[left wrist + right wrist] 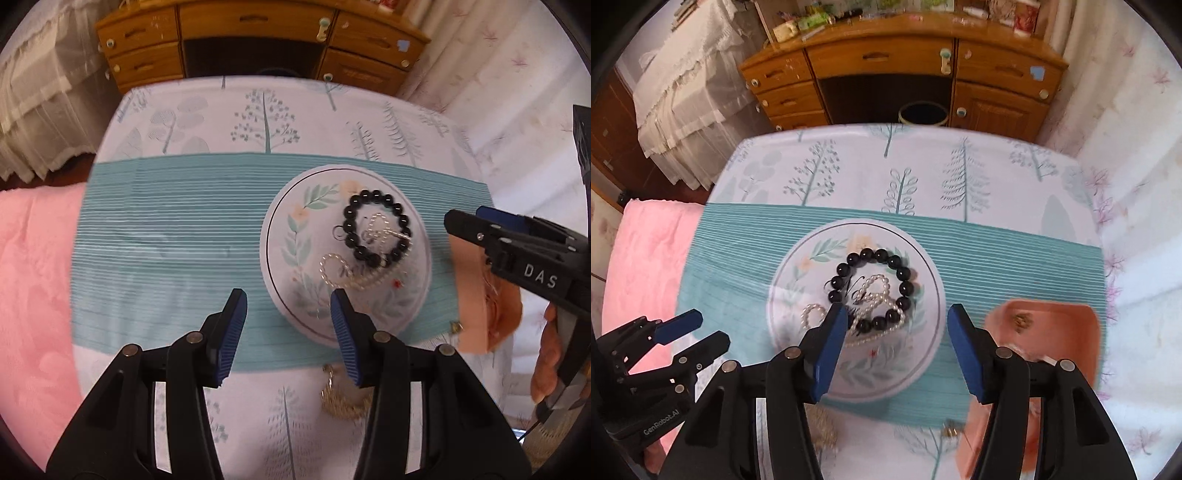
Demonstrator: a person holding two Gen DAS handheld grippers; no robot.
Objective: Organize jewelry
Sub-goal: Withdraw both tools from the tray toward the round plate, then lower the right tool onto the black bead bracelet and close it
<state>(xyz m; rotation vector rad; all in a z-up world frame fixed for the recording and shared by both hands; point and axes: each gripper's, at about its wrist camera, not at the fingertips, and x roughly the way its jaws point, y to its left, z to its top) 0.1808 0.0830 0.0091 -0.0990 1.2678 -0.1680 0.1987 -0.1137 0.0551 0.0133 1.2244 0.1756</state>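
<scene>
Round floral plate (798, 291) on the teal striped mat holds one black bead bracelet (873, 291) and what looks like two pearl strands (882, 295), overlapping; one gold chain (341, 400) lies on the cloth near the table's front edge, and one pink tray (1067, 325) sits right of the plate with a small gold piece inside. Judgement: all light, limp and slippery, strands prone to snag, so pinch across the bracelet's beads at its free far arc. Left gripper (288, 321) and right gripper (897, 332) both spread, nothing between the pads.
</scene>
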